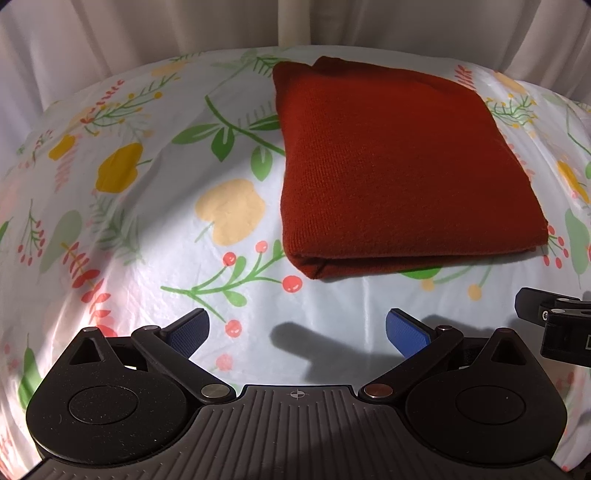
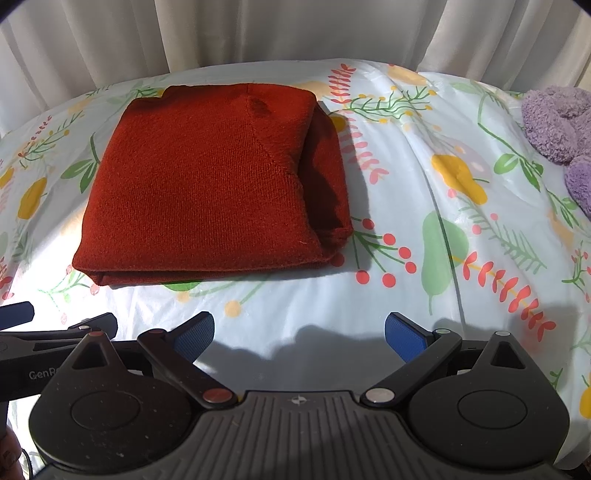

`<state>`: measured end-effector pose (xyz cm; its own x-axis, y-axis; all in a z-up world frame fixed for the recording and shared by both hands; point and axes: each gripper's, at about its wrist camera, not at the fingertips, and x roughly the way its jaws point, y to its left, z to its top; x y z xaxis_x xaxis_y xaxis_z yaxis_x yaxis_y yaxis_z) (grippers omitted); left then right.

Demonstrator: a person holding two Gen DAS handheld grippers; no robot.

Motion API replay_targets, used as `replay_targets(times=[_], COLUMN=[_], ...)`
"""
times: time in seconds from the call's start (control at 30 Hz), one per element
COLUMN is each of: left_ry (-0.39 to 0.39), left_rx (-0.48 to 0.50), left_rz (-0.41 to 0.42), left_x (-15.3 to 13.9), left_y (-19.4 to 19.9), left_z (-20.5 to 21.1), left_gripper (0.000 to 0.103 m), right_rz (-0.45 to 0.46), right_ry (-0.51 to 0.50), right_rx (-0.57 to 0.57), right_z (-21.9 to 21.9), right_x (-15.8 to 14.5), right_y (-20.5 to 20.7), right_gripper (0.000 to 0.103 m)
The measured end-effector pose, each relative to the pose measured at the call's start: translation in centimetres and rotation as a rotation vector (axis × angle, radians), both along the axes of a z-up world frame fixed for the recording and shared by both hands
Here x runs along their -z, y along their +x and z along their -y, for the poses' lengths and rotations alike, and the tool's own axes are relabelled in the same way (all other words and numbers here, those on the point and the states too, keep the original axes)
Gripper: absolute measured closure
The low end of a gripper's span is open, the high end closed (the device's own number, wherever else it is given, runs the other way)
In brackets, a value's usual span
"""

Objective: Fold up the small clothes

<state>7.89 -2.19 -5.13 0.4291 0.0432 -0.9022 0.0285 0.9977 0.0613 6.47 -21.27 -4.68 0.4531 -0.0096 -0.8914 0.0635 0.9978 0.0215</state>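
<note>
Folded red knit garment (image 1: 399,166) on a floral-print table cover (image 1: 155,229), viewed from 2 wrist-mounted grippers.

The garment lies flat as a rectangular stack of layers, its folded edge toward the cameras and looser layers showing along its right side in the right wrist view. The left gripper (image 1: 297,328) and the right gripper (image 2: 299,332) both hover above the cover just short of the garment's near edge, each with its 2 blue-padded fingers spread wide and nothing held between them. The grippers are side by side, each visible at the margin of the other's view. A purple fuzzy item (image 2: 561,129) rests at the cover's far right, well apart from the garment. Pale curtains (image 2: 295,29) hang behind.
</note>
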Motion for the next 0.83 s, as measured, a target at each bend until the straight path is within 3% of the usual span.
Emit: replay_targets(times=[0.13, 0.3, 0.83], left_ry=[-0.015, 0.011, 0.059], left_rx=[-0.002, 0.011, 0.054], left_rz=[0.000, 0.033, 0.029], left_x=[0.1, -0.1, 0.1], left_y=[0.2, -0.1, -0.1], left_z=[-0.2, 0.0, 1.1], left_gripper=[0.000, 0.000, 0.000], right_rz=[0.000, -0.001, 0.000], right_ry=[-0.001, -0.005, -0.013], right_rx=[0.002, 0.000, 0.001], right_z=[0.0, 0.0, 0.1], right_x=[0.0, 0.1, 0.2], right_y=[0.1, 0.2, 0.5], right_gripper=[0.004, 0.004, 0.004])
